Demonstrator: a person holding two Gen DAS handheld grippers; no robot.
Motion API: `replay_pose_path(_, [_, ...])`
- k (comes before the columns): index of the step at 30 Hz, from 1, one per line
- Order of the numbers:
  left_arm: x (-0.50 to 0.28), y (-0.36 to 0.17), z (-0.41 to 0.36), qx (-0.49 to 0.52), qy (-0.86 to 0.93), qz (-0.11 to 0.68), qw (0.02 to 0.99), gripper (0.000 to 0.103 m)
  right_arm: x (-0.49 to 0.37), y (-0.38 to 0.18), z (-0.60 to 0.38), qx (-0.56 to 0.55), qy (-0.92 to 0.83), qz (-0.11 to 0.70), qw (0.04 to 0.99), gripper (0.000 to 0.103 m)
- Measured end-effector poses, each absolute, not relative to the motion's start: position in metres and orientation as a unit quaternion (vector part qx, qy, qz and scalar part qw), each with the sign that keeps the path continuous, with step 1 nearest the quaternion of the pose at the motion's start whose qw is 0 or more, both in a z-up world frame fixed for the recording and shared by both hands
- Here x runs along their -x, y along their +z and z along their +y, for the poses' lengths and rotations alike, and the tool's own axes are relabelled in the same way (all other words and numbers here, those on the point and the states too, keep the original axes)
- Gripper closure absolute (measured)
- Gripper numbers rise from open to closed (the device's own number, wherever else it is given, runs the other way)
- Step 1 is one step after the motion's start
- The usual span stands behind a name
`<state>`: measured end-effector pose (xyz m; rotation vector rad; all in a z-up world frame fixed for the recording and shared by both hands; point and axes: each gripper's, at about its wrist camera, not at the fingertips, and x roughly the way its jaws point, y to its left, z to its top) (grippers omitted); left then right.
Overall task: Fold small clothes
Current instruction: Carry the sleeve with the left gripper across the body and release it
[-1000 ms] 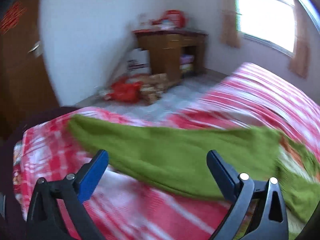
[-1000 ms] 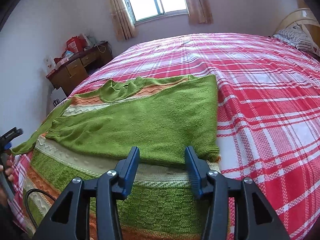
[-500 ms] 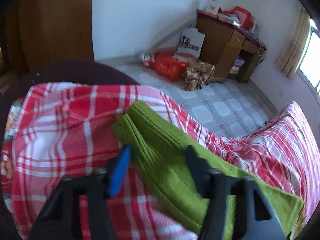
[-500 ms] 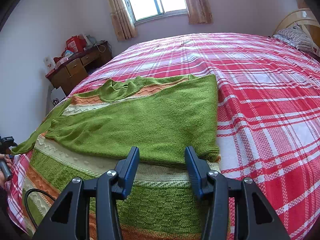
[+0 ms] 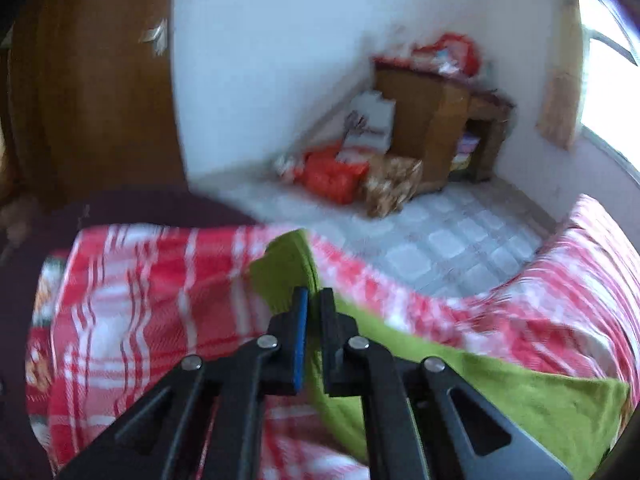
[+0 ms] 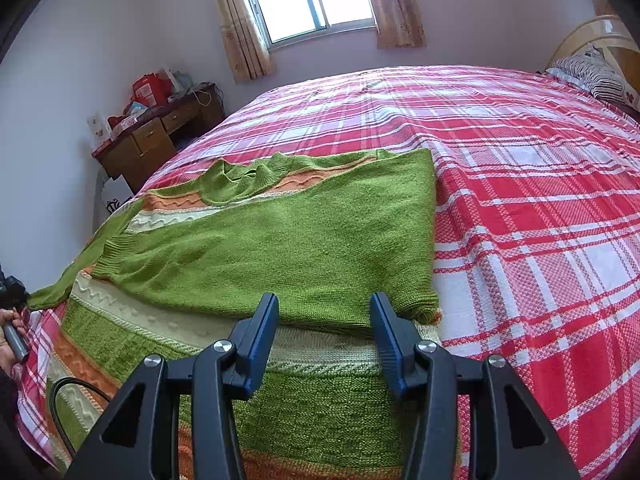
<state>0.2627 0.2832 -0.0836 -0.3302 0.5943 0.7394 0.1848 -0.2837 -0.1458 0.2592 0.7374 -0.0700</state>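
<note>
A green knitted sweater [image 6: 280, 248] with orange and cream bands lies on the red plaid bed [image 6: 520, 160], one side folded over its body. Its left sleeve [image 6: 60, 292] stretches toward the bed's left edge. In the left wrist view my left gripper [image 5: 313, 296] is shut on the sleeve's cuff [image 5: 280, 268], with green knit pinched between the jaws. The right wrist view shows that gripper [image 6: 10, 292] at the far left, held by a hand [image 6: 8, 340]. My right gripper [image 6: 324, 308] hovers open over the sweater's lower body, with nothing pinched.
A wooden desk [image 6: 156, 136] with red boxes stands in the corner by the window. Bags [image 5: 332, 176] lie on the tiled floor beside it. A brown door [image 5: 92, 100] is at the left. A pillow [image 6: 592, 76] sits at the bed's far right. A black cable [image 6: 68, 392] lies bottom left.
My left gripper slid along the sleeve to its cuff and closed on it. The right gripper and the sweater body have stayed still.
</note>
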Motion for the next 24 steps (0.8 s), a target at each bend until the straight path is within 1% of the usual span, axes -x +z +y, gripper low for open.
replay_pose_path(4, [-0.263, -0.049, 0.219, 0.107, 0.279, 0.239, 0.924, 0.098, -0.184, -0.146, -0.284, -0.128, -0.034, 0.358, 0.924, 0.054])
replay_pose_path(6, [-0.260, -0.034, 0.167, 0.074, 0.218, 0.213, 0.950, 0.098, -0.184, -0.146, -0.284, -0.128, -0.034, 0.358, 0.924, 0.054])
replay_pose_path(10, [-0.256, -0.033, 0.072, 0.020, 0.111, 0.207, 0.972, 0.098, -0.184, -0.146, -0.284, -0.129, -0.033, 0.358, 0.924, 0.054])
replay_pose_path(13, [-0.258, -0.047, 0.020, -0.001, 0.049, 0.229, 0.972, 0.098, -0.184, -0.146, -0.284, -0.131, -0.033, 0.357, 0.924, 0.054])
replay_pose_path(17, [-0.261, -0.080, -0.037, -0.025, -0.005, 0.285, 0.958, 0.098, -0.183, -0.146, -0.283, -0.133, -0.032, 0.356, 0.925, 0.054])
replay_pose_path(21, [-0.271, -0.110, -0.061, -0.052, -0.005, 0.344, 0.938, 0.098, -0.183, -0.146, -0.284, -0.136, -0.030, 0.354, 0.925, 0.054])
replay_pose_path(24, [-0.276, -0.117, -0.057, -0.039, -0.007, 0.376, 0.926, 0.096, -0.182, -0.146, -0.285, -0.138, -0.029, 0.353, 0.925, 0.054])
